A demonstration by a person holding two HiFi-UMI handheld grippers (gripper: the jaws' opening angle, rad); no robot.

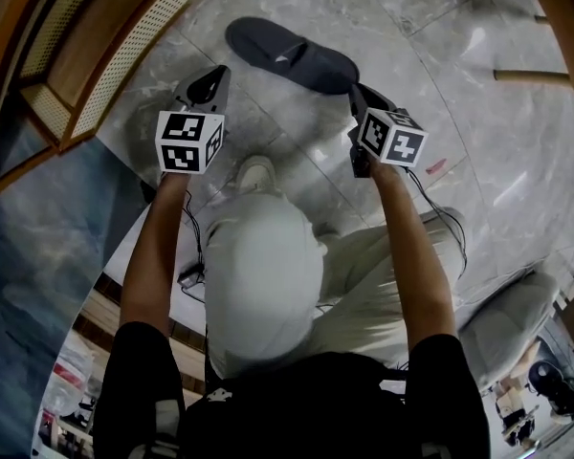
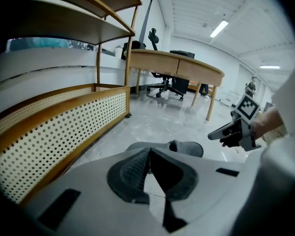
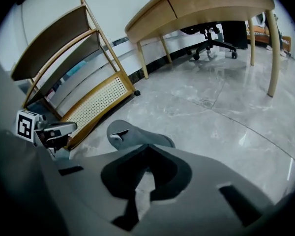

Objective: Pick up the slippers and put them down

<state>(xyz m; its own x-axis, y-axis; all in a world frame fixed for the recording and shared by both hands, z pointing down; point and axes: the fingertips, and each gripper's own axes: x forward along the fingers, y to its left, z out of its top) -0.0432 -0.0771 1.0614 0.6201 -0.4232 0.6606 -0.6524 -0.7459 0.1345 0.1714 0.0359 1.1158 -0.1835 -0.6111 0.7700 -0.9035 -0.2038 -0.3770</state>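
Observation:
A dark grey slipper [image 1: 292, 55] lies flat on the grey marble floor, a white label on its insole. It also shows in the left gripper view [image 2: 187, 147] and the right gripper view [image 3: 130, 134], just beyond each pair of jaws. My left gripper [image 1: 218, 73] hovers at the slipper's left end, jaws shut and empty [image 2: 148, 151]. My right gripper [image 1: 356, 90] hangs just above the slipper's right end, jaws shut with nothing between them [image 3: 146, 147]. From the left gripper view, the right gripper [image 2: 211, 135] looks slightly clear of the slipper. Whether a second slipper lies under it I cannot tell.
A wooden shelf rack [image 1: 124, 55] with a perforated bottom panel [image 2: 64, 117] stands left of the slipper. A curved wooden desk [image 3: 201, 4] on thin legs [image 1: 540, 76] stands farther off, office chairs [image 2: 167, 82] behind it. The person's white shoe [image 1: 256, 172] is near the grippers.

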